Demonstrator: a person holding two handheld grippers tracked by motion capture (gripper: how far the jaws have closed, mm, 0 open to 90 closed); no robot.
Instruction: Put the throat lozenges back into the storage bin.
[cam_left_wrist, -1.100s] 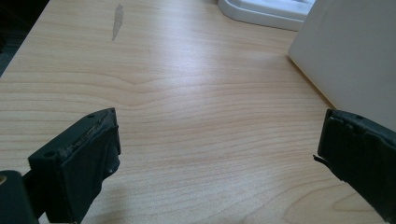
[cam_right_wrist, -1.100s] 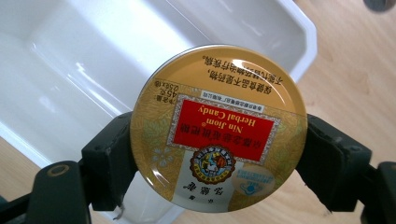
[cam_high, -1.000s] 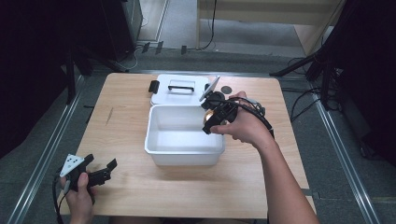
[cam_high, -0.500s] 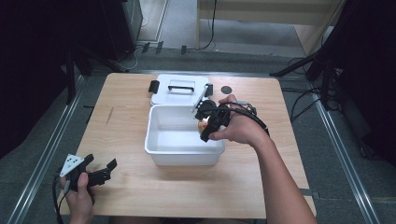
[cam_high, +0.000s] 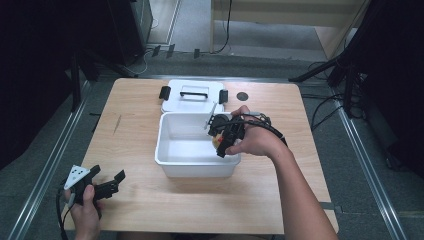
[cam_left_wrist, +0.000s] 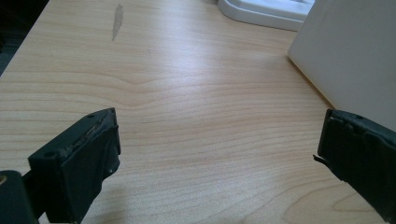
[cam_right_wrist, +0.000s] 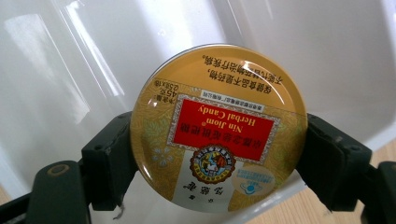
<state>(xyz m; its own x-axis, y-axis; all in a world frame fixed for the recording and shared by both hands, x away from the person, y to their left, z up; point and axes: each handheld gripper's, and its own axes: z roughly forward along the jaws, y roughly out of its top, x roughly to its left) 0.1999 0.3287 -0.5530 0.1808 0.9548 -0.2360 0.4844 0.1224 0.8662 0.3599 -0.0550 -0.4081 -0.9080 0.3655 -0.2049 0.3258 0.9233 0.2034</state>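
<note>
A round yellow candy tin (cam_right_wrist: 218, 128) with a red label sits between the jaws of my right gripper (cam_right_wrist: 217, 158), which is shut on its rim. In the high view this right gripper (cam_high: 220, 141) tilts down over the right side of the open white plastic box (cam_high: 172, 161), the tin (cam_high: 216, 140) just inside the box's rim. My left gripper (cam_high: 107, 186) rests low at the table's front left corner, open, with bare wood between its jaws (cam_left_wrist: 210, 154). The box's side wall (cam_left_wrist: 355, 56) lies to its right.
The box's white lid (cam_high: 194, 96) with a black handle and clips lies flat behind the box. A small dark round disc (cam_high: 242, 95) sits on the table right of the lid. A grey smear (cam_left_wrist: 117, 21) marks the wood at left.
My right gripper has carried the tin from above the box's back right corner down and forward into the box's right side. The left gripper has stayed in place.
</note>
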